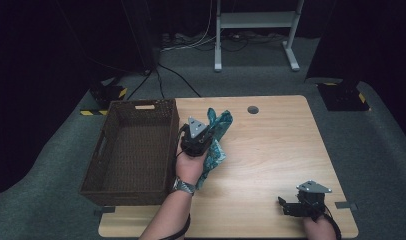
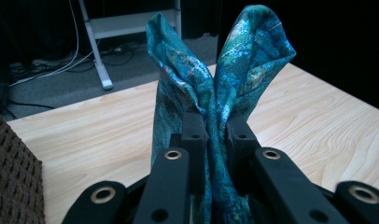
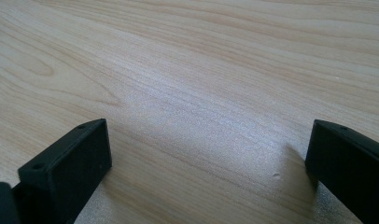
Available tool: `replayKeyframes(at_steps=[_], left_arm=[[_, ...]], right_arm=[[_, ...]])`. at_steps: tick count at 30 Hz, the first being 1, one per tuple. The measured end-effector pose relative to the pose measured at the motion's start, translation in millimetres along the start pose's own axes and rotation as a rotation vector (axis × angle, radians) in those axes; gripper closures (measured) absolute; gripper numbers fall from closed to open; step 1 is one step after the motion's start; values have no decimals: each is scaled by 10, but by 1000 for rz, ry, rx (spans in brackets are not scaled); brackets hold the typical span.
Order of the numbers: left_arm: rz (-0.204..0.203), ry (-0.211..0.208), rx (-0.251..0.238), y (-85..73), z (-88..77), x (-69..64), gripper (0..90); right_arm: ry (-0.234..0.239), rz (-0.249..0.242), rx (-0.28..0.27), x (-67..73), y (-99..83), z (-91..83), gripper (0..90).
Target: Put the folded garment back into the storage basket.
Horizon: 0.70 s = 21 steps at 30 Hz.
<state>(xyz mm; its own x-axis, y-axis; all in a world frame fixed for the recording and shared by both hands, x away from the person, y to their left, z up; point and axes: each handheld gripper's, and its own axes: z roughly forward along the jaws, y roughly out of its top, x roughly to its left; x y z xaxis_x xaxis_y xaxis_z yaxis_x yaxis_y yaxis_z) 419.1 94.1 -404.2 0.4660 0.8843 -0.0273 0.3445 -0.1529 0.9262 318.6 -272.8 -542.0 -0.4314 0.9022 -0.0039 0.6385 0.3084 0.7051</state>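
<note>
A shiny teal patterned cloth (image 1: pixel 217 142) hangs bunched from my left gripper (image 1: pixel 201 131), just right of the wicker basket. In the left gripper view the two black jaws pinch the cloth (image 2: pixel 239 60) between them, and its folds stand up above my left gripper (image 2: pixel 216 128). My right gripper (image 1: pixel 287 206) rests low near the table's front right corner. Its jaws stand wide apart over bare wood (image 3: pixel 206 116), with nothing between them.
A dark brown wicker basket (image 1: pixel 106 150) sits on the table's left side, nothing inside it. The light wooden table (image 1: pixel 276 150) has a round cable hole (image 1: pixel 252 109) at the back. Behind it stand a white desk frame (image 1: pixel 256 30) and loose cables on grey carpet.
</note>
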Motion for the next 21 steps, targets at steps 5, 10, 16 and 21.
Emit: replayKeyframes(at_steps=[5, 10, 16, 21], left_arm=[[-5, 0, -32, 63, -78, 35, 810], [-6, -9, -77, 140, -165, 51, 808], [6, -15, -124, 248, -258, 47, 809], [23, -25, -175, 386, -373, 30, 809]], right_arm=[[-1, 0, 0, -1, 0, 0, 1], [-2, 0, 0, -1, 0, 0, 1], [-1, 0, 0, -1, 0, 0, 1], [-1, 0, -1, -3, 0, -1, 3]])
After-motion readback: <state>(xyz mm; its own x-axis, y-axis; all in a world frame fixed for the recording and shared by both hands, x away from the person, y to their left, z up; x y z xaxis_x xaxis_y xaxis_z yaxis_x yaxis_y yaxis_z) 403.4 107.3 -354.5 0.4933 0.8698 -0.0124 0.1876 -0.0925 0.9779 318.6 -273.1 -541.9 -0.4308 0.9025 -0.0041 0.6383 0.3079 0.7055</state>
